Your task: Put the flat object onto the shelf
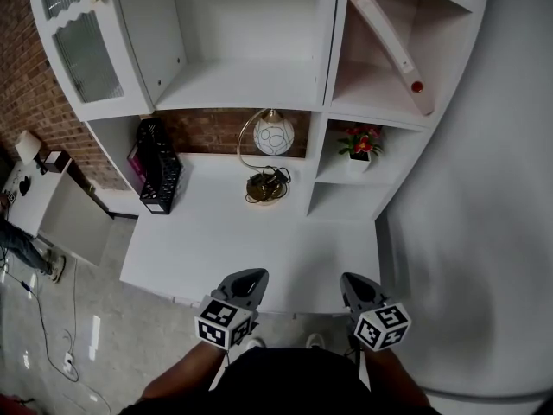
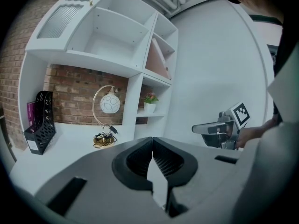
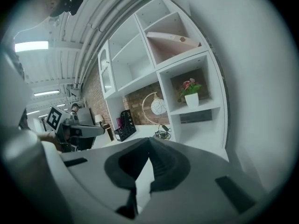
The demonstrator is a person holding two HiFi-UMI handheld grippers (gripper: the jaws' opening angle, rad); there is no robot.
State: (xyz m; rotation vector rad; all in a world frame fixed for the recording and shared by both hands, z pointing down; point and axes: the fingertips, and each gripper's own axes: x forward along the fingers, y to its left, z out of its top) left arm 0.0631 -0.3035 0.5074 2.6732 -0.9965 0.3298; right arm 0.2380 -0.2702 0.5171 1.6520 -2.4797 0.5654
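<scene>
The flat object, a pink folder (image 1: 389,46) with a red dot near its lower end, leans tilted inside the upper right compartment of the white shelf unit (image 1: 321,102). It also shows in the left gripper view as the pink folder (image 2: 158,59) and in the right gripper view as the pink folder (image 3: 170,37). My left gripper (image 1: 252,276) and right gripper (image 1: 350,280) hover side by side at the desk's near edge, far below the folder. In the left gripper view the left gripper (image 2: 152,139) is shut with nothing in it. The right gripper (image 3: 149,140) is likewise shut and empty.
A globe lamp (image 1: 273,134) with a coiled cable stands at the back of the white desk (image 1: 259,249). A black file holder (image 1: 158,167) sits at the left. A potted flower (image 1: 361,145) fills the lower right shelf. A glass-door cabinet (image 1: 82,50) is upper left.
</scene>
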